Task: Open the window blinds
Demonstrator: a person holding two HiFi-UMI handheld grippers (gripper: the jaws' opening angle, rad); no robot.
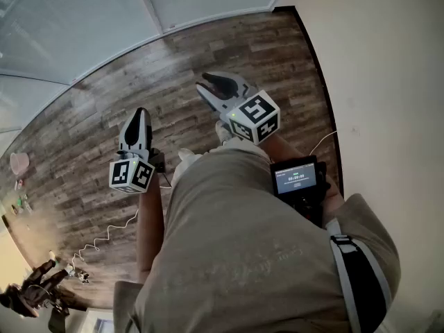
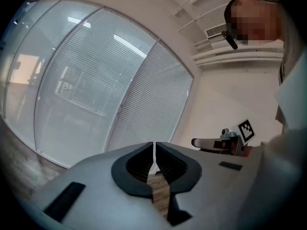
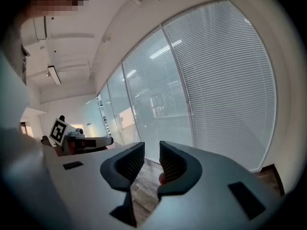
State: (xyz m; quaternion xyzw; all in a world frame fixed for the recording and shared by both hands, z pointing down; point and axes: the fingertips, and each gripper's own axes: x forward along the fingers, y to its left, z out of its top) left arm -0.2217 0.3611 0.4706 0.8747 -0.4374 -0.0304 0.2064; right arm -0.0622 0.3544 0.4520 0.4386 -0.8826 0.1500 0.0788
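A beige fabric garment [image 1: 243, 241] is seen nearest, with a small black device with a lit screen [image 1: 298, 177] beside it. Just ahead, the left gripper [image 1: 141, 113] is held with its smooth grey jaws closed on nothing, the ribbed dark pads almost meeting. The right gripper [image 1: 211, 82] is held with its jaws parted and empty. Grey-brown wood plank flooring [image 1: 208, 47] is spread beneath. Beyond it, well apart from both grippers, the window blinds [image 3: 216, 80] are hung down over tall panes, white and finely slatted.

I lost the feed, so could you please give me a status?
Left gripper shut, empty. Right gripper open, empty. Blinds lowered, untouched. Nothing seen in the way.
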